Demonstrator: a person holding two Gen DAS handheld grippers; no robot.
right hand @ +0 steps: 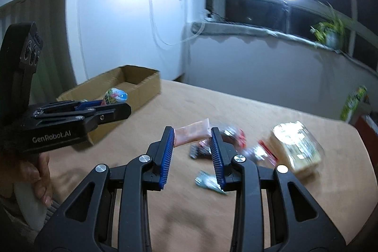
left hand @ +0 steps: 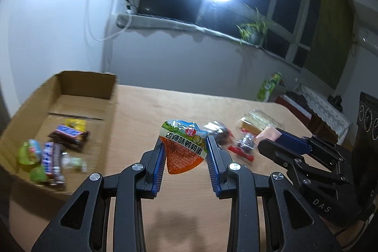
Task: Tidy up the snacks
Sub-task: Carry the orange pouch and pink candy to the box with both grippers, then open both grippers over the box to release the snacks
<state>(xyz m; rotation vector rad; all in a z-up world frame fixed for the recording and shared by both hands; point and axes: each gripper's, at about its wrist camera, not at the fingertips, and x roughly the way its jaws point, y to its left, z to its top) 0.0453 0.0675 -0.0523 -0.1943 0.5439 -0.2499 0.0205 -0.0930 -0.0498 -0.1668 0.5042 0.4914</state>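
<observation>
**Both grippers loaded above the worktop**

Your left gripper is clamped on an orange egg-snack pouch, and your right gripper is clamped on a pink sachet. The cardboard box, at the left, already holds several snacks; loose snacks lie right of it on the worktop.

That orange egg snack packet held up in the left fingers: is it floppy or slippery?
The orange packet probably holds its shape: it stands upright between the left gripper fingers without drooping. Its glossy film looks slippery, and it seems light.
</observation>
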